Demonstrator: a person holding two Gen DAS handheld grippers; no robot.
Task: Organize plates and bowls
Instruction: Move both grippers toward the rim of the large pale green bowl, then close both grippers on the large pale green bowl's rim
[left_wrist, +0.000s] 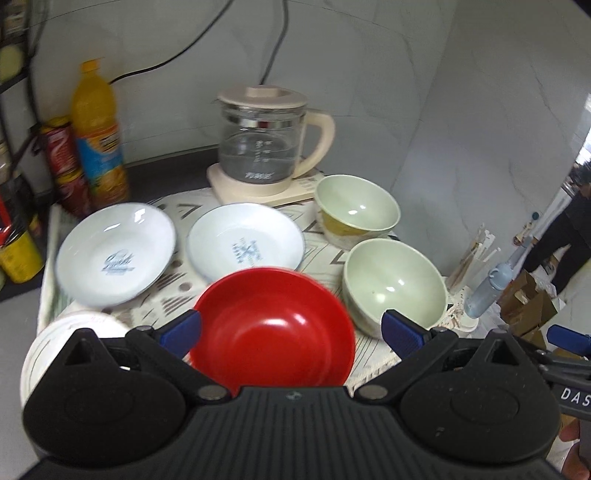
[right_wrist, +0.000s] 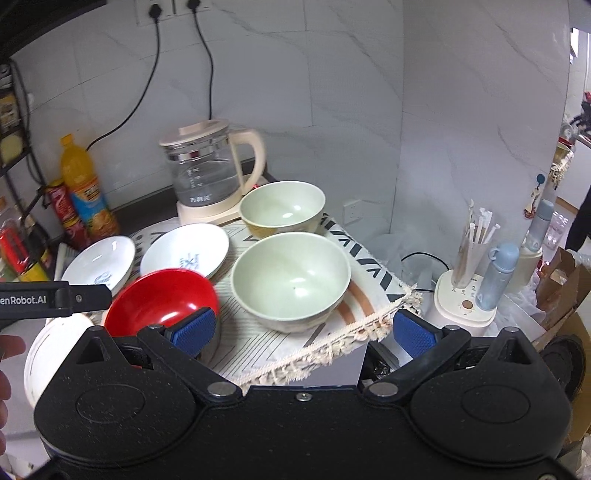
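Observation:
A red bowl (left_wrist: 273, 325) sits on the patterned mat (left_wrist: 177, 299), right in front of my open left gripper (left_wrist: 291, 328), whose blue pads flank it without touching. Two white plates (left_wrist: 118, 254) (left_wrist: 245, 242) lie behind it. Two pale green bowls (left_wrist: 393, 280) (left_wrist: 356, 208) stand to the right. A white dish (left_wrist: 66, 332) lies at the near left. My right gripper (right_wrist: 304, 332) is open and empty, above the mat's fringed edge, near the closer green bowl (right_wrist: 291, 278). The red bowl (right_wrist: 162, 301) shows at its left.
A glass kettle (left_wrist: 262, 144) on its cream base stands at the back against the tiled wall. An orange drink bottle (left_wrist: 98, 133) and red cans (left_wrist: 66, 166) stand back left. A straw holder (right_wrist: 474, 243) and blue bottle (right_wrist: 498, 273) stand right of the mat.

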